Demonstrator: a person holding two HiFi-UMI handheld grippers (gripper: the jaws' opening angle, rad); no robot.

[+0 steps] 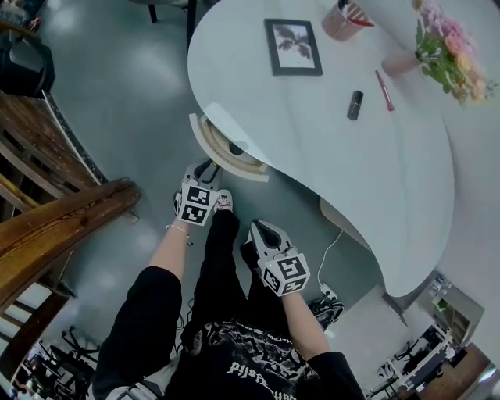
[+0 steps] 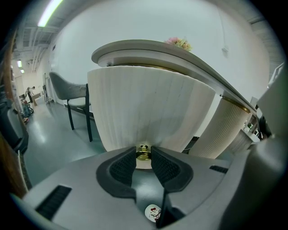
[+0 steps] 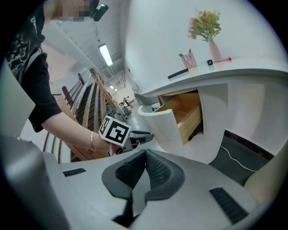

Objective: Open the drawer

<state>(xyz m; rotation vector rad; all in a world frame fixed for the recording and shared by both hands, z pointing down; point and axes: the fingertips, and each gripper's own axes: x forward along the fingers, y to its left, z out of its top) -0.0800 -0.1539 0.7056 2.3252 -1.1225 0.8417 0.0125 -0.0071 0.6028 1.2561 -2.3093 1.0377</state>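
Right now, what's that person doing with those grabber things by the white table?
A person holds a gripper in each hand. The left gripper has its fingers closed on the brass knob of the drawer under the white desk, and the drawer already stands partway out. The right gripper is shut and empty.

A framed picture, a cup, a black tube, a pink pen and a vase of flowers were set out on the worktop. A chair was seen beyond it, and a wooden railing alongside.
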